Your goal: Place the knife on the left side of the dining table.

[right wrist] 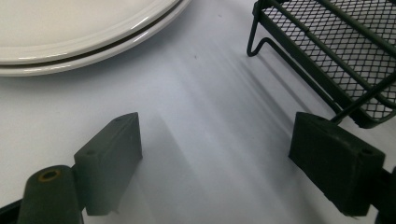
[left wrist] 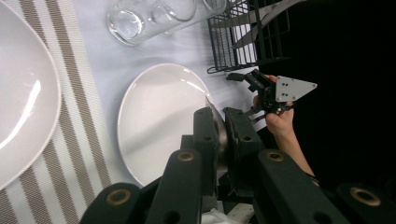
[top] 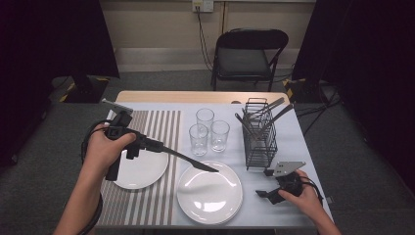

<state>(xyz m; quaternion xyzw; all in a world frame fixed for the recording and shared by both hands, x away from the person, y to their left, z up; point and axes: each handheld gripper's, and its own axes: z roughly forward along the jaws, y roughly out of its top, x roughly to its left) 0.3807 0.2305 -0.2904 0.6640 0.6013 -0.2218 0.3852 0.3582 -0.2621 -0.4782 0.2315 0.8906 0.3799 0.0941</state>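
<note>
The bench carried a white cloth, with a striped placemat left of the near plate, which serves here as the landmark. A second plate lay on that mat, just left of the near plate. The wire cutlery caddy stood to the near plate's right and slightly beyond it, with more utensils upright inside. Three glasses clustered just beyond the near plate.

The left hand-held gripper was pinching a knife by its handle end, jaws pressed tight on the metal as the left gripper view showed. The blade reached out low over the near plate's left rim, tip above the plate's upper part; whether it touched the china was hard to tell from above.

The right hand-held gripper rested on the cloth right of the near plate, in front of the caddy, jaws spread wide with nothing between them.

The risks looked modest but real. The knife was long and held at one end, so it might pivot in the pads and drop onto the near plate with a clatter. A careless sweep beyond the near plate could knock the glasses, which stood close together. Setting the knife down half on the rim would leave it tilted and liable to slide.
</note>
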